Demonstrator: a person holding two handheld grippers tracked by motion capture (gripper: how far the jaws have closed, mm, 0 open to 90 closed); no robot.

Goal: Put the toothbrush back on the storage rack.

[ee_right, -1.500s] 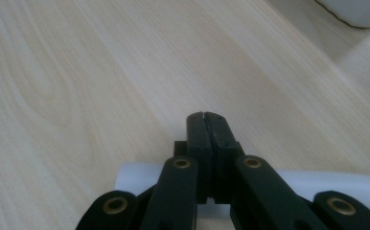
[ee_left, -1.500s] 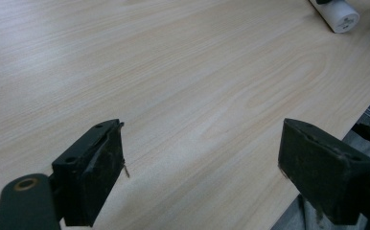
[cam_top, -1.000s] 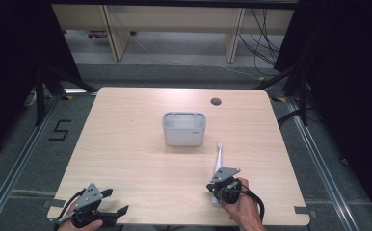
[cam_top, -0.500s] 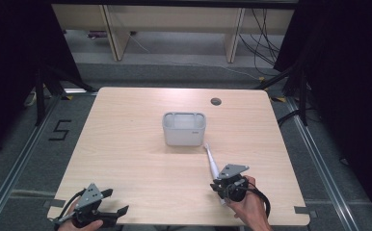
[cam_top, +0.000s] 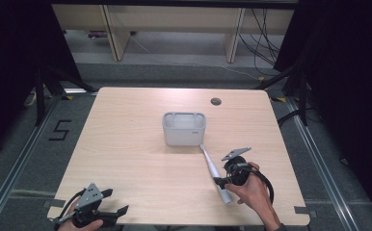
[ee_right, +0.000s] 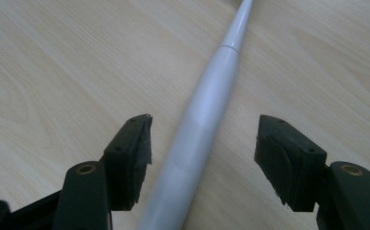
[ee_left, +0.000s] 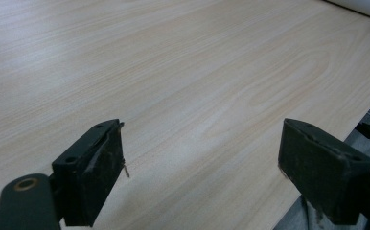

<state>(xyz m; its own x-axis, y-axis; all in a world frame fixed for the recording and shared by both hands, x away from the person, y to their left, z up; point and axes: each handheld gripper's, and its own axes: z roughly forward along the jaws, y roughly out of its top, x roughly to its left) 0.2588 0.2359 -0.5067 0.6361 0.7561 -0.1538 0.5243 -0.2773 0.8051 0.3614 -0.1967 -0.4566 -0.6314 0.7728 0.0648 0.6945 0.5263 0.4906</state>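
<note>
A long white toothbrush-like stick point(cam_top: 213, 168) lies flat on the wooden table point(cam_top: 126, 144), its thin end by the white container point(cam_top: 184, 115). My right gripper point(cam_top: 219, 182) is at its thick end. In the right gripper view the stick point(ee_right: 207, 110) runs between the two pads point(ee_right: 137, 148), which stand clear of it on both sides. These jaws have just been opening, and my right gripper point(ee_right: 204, 143) is open. At the table's near left corner, my left gripper point(cam_top: 119, 214) is open over bare wood, with nothing inside my left gripper point(ee_left: 202, 163).
A small round cable hole point(cam_top: 216, 101) sits near the far edge of the table. Dark curtains and metal floor rails flank the table on both sides. Shelving stands beyond the far edge.
The right gripper has let go of the stick, which now lies on the table with its thin end swung left. The right hand has shifted right and up. The left gripper has kept still.
</note>
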